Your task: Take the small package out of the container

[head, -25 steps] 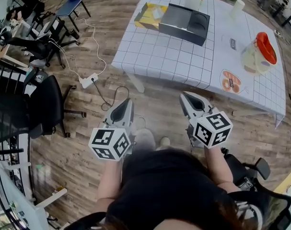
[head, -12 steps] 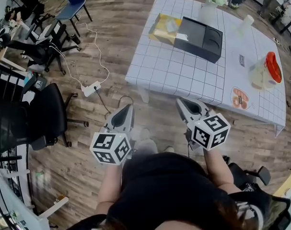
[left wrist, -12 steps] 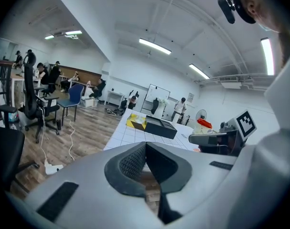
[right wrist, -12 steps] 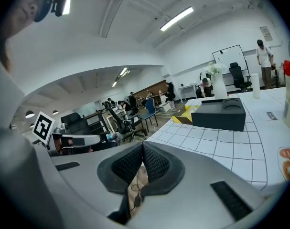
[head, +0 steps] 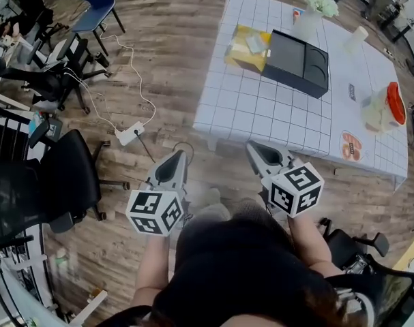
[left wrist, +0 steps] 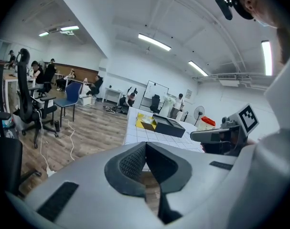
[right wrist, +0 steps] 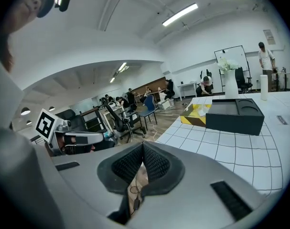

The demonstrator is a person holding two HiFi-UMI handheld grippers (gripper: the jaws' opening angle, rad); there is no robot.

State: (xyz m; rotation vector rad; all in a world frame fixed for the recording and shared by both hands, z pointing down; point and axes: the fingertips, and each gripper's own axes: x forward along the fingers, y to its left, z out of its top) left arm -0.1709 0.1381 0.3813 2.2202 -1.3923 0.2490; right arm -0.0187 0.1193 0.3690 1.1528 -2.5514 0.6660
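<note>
A black container (head: 299,53) with round recesses lies on the white gridded table (head: 261,107), beside a yellow box (head: 246,46). I cannot make out a small package in it from here. Both grippers hover over the wooden floor, short of the table's near edge. The left gripper (head: 176,157) is shut with nothing in it, and its tips (left wrist: 145,143) meet. The right gripper (head: 253,148) is also shut and empty, its tips (right wrist: 143,144) together. The container (right wrist: 233,113) and yellow box (right wrist: 197,113) lie ahead in the right gripper view.
On the table stand a vase of flowers (head: 314,5), a white cup (head: 359,36) and a red-lidded jug (head: 391,104). A power strip with cables (head: 128,133) lies on the floor to the left. Office chairs (head: 63,176) crowd the left side.
The table has drifted right and farther off in the head view as the view turned. Both grippers stay shut and keep their places in front of the body.
</note>
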